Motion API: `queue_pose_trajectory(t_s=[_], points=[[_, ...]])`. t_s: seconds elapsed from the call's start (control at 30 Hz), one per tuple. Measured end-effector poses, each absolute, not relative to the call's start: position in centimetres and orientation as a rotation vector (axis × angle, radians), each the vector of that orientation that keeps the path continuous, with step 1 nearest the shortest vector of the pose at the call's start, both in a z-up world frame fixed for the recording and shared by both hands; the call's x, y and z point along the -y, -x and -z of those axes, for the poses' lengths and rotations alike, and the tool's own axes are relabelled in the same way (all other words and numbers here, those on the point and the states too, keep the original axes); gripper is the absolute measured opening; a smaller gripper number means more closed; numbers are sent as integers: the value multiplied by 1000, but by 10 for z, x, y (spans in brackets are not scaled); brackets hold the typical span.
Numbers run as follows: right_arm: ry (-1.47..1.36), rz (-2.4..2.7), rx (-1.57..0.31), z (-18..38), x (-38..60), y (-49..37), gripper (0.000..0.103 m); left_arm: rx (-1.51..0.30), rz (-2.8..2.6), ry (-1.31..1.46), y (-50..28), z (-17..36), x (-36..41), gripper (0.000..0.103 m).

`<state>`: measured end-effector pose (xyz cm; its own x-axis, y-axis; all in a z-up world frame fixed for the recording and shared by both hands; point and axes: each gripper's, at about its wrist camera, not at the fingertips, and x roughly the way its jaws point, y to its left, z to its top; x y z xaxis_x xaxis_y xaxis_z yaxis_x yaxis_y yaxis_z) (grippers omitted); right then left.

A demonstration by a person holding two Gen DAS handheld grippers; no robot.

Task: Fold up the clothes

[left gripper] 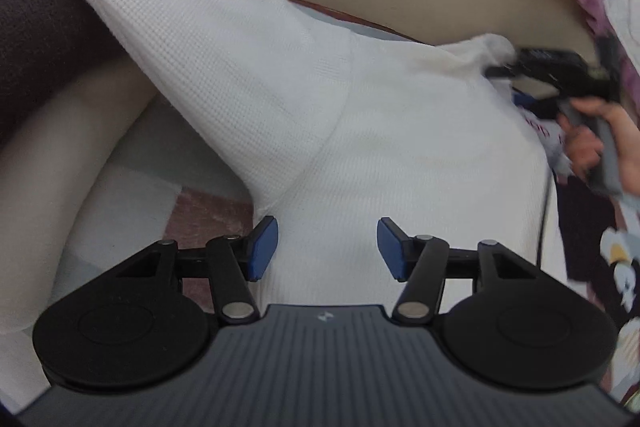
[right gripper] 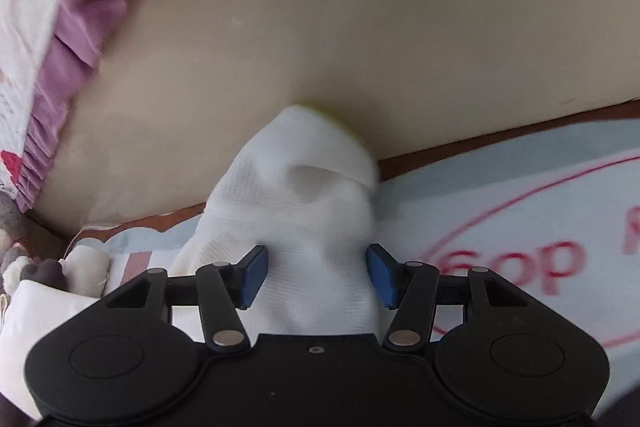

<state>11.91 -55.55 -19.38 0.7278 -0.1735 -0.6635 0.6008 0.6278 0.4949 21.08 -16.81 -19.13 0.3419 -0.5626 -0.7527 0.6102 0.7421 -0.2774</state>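
The left gripper (left gripper: 327, 249) has its two blue pads (left gripper: 262, 247) spread wide, and nothing is held between them. Just ahead of the pads and below them lies the white knit garment (left gripper: 400, 147), which fills most of the left wrist view. One sleeve (left gripper: 180, 39) of it runs away from the gripper to the far left and passes over something dark (left gripper: 36, 39) there. On the far right of this view the right gripper (left gripper: 500, 71) meets the far corner of the garment, and a hand (left gripper: 600, 143) holds its handle; this part is blurred, so the contact itself is not clear.

In the right wrist view the right gripper (right gripper: 316, 275) is also spread, with its pads apart. A bunched fold of the white knit garment (right gripper: 304, 211) stands up between the pads and reaches forward beyond them. The cloth seems to touch the left pad, but I cannot tell if it touches the right one. Under the garment, to the right of the gripper, lies a pale blue cloth (right gripper: 520, 195) with red printed letters. Ahead of both grippers is a beige surface (right gripper: 320, 27). A white cover with a purple frill (right gripper: 72, 43) is on the far left of the right gripper.
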Motion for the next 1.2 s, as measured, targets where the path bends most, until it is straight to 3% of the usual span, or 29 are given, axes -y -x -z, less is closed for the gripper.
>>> queue_pose_trajectory(t_s=[0.03, 0.07, 0.1, 0.17, 0.23, 0.27, 0.3, 0.4, 0.57, 0.77, 0.93, 1.03, 1.2], points=[[-750, 495, -602, 194, 554, -126, 62, -954, 761, -60, -210, 192, 169, 55], [-725, 512, -601, 192, 553, -134, 41, -952, 757, -55, -210, 192, 170, 55], [-698, 523, -579, 187, 551, -138, 13, -950, 753, -51, -210, 193, 171, 55], [-641, 534, -492, 170, 546, -136, 12, -944, 747, -55, -210, 192, 172, 55], [-541, 575, -520, 164, 543, -139, 13, -931, 734, -83, -208, 192, 173, 55], [-487, 612, -562, 165, 543, -143, 28, -929, 730, -88, -208, 192, 173, 55], [-433, 676, -623, 168, 543, -148, 37, -928, 725, -93, -208, 191, 172, 55], [-290, 870, -696, 167, 543, -153, 45, -920, 718, -103, -209, 192, 173, 55], [-324, 646, -598, 148, 511, -140, 45, -881, 708, -39, -218, 182, 166, 56], [-210, 348, -786, 173, 452, -193, 44, -844, 662, 3, -227, 166, 153, 57], [-128, 449, -912, 212, 443, -252, 47, -845, 643, 28, -231, 151, 142, 57], [-129, 492, -921, 204, 434, -269, 47, -845, 632, 43, -233, 142, 136, 57], [-158, 244, -731, 142, 371, -254, 47, -762, 584, 117, -237, 96, 107, 60]])
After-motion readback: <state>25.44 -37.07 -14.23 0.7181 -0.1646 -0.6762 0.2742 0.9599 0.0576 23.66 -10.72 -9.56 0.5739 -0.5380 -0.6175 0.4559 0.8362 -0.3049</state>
